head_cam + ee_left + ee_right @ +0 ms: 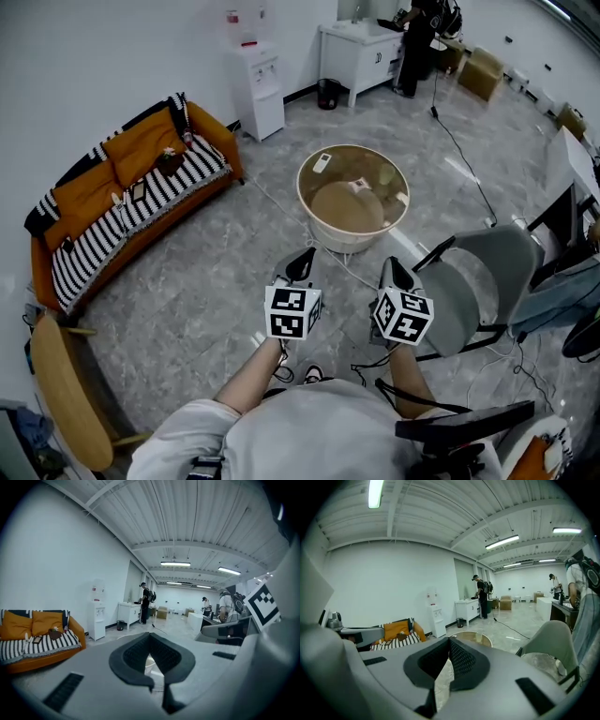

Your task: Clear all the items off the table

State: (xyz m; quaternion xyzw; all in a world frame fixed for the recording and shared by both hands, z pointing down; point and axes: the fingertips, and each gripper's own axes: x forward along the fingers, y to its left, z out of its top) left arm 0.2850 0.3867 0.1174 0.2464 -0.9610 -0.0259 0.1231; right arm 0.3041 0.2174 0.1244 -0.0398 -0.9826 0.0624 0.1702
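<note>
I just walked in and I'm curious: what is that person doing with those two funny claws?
The person holds a gripper in each hand, the left gripper and the right gripper. Both are shut and empty. They point toward the round glass table, which has a few small things on it, such as a flat white thing. The grippers are short of the table, so nothing has been picked up yet.

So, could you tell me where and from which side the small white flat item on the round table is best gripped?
Probably across its two long edges, from above: the white item lies flat near the far-left rim of the glass tabletop, slim and elongated, so its narrow width should fit between the jaws.
</note>
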